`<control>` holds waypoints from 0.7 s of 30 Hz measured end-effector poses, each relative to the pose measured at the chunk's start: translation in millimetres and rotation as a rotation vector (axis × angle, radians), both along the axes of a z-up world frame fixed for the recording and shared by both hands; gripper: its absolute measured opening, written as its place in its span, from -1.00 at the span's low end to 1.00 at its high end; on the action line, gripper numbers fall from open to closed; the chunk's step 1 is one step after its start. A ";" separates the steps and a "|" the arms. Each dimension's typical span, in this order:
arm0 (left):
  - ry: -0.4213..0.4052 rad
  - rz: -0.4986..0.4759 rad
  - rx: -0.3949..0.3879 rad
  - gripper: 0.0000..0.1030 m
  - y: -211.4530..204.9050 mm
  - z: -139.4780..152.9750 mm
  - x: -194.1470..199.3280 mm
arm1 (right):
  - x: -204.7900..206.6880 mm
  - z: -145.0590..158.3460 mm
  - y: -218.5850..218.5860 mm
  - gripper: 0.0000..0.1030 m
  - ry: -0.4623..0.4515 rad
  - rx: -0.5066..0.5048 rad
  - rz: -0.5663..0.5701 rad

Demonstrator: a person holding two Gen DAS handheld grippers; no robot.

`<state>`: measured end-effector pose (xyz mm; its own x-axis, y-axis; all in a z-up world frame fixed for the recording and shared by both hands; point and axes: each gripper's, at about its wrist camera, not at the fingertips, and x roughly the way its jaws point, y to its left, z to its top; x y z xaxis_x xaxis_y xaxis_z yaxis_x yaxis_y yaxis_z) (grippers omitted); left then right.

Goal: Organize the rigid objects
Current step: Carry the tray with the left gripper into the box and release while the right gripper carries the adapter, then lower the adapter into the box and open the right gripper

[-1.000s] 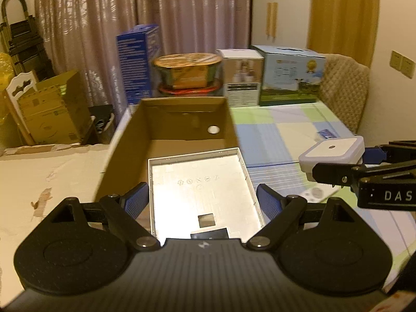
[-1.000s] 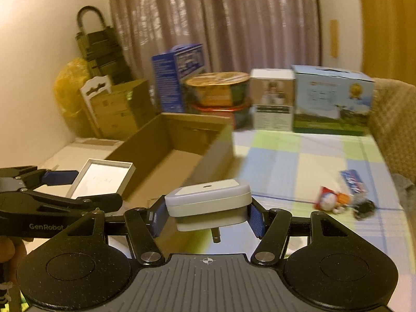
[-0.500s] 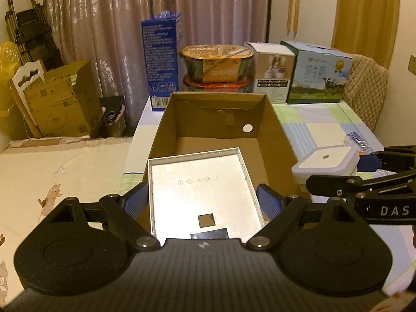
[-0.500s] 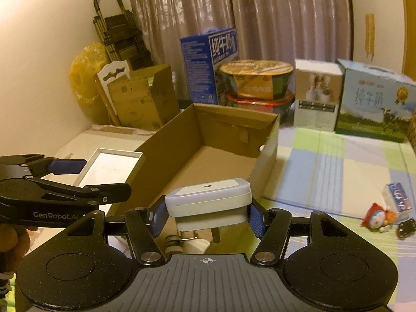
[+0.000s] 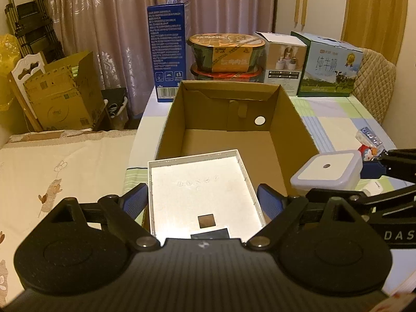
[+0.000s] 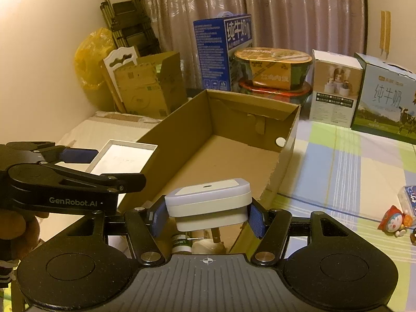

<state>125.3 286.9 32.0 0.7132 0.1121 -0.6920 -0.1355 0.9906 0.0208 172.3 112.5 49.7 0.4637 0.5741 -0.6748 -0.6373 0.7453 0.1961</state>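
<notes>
While we hold both loads over the near end of the cardboard box, our left gripper pinches the flat white tray lengthwise toward the far wall, and our right gripper clamps the plug-in adapter beside the right wall.

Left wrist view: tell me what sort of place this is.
Probably a room in a home, used partly for storage. A table under a checked cloth holds milk cartons and instant noodle bowls, with curtains behind and a padded chair at its side.
</notes>
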 end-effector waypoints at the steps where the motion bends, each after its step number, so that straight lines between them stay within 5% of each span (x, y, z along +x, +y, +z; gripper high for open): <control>1: -0.002 -0.001 -0.004 0.70 0.3 0.1 -0.5 | 0.0 -0.3 0.5 0.15 0.001 -0.001 0.001; 21: -0.039 0.073 0.010 0.75 16.6 11.6 -24.8 | 0.9 0.2 5.4 0.15 0.033 0.049 0.012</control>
<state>100.5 303.5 43.6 0.7295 0.1715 -0.6622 -0.2079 0.9778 0.0242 173.2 117.9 49.9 0.4344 0.6121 -0.6608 -0.6389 0.7265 0.2531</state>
